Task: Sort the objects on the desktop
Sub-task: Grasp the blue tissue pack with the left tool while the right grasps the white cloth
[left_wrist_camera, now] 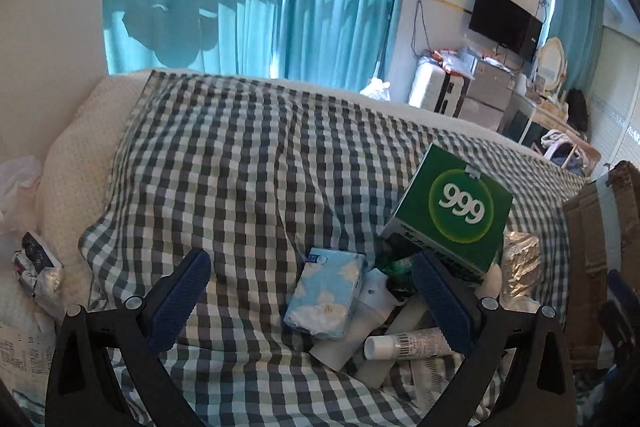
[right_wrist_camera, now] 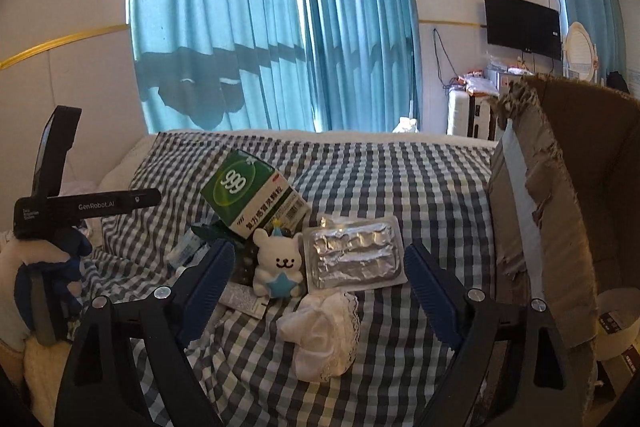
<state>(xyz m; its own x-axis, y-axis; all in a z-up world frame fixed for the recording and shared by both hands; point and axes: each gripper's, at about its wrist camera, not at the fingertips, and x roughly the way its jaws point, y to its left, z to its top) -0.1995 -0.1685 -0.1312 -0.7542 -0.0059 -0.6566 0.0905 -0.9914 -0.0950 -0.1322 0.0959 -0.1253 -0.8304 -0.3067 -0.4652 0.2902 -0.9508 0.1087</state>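
A pile of small objects lies on a checked cloth. In the left wrist view my left gripper is open just above a blue flowered tissue pack. A white tube and a white bottle lie beside the pack. A green "999" box leans behind the right finger. In the right wrist view my right gripper is open, holding nothing. Ahead of it, between its fingers, are a white bear toy, a foil blister pack and a white lace cloth.
An open cardboard box stands at the right edge of the cloth, with a white tape roll by it. The left hand and its black device are at the far left. Crumpled wrappers lie left of the cloth. Blue curtains hang behind.
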